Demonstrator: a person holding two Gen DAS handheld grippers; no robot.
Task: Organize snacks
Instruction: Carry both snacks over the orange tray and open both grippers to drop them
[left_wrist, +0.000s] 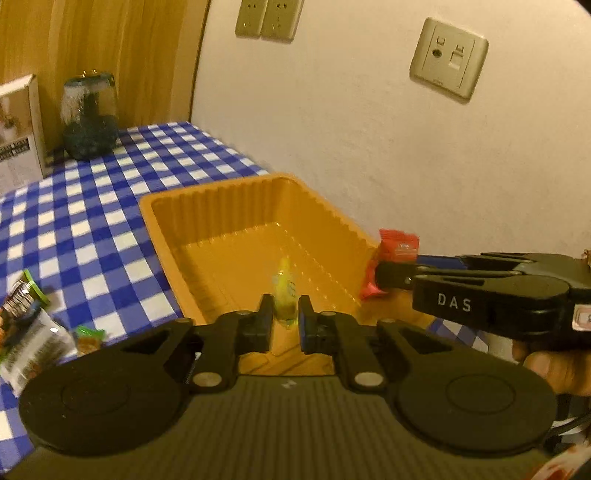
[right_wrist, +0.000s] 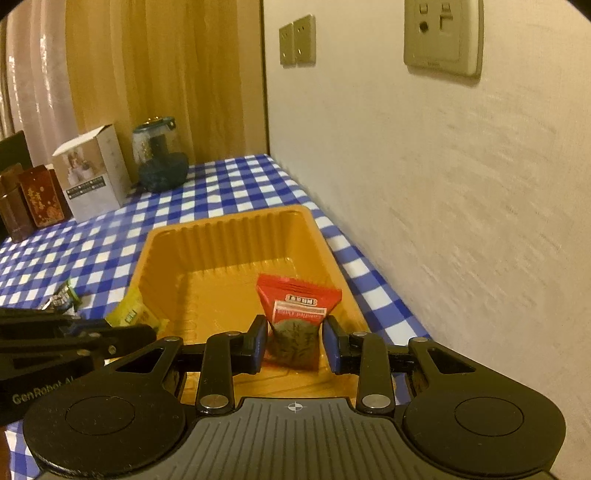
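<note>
Two snacks in the claws, none yet lying in the orange tray.

Left gripper (left_wrist: 285, 320) is closed to a narrow gap on a small yellow-green packet (left_wrist: 285, 295), held over the near end of the orange tray (left_wrist: 162, 225). Right gripper (right_wrist: 294, 341) stands wider, its pads either side of a red packet (right_wrist: 297, 314) it appears to grip, also above the tray's near end. The tray floor ahead of both claws looks bare. Left of the left claw, a silver packet (left_wrist: 27, 328) and a small green one (left_wrist: 88, 338) lie on the checked cloth (left_wrist: 110, 206), so I judge most of the sorting is left.
</note>
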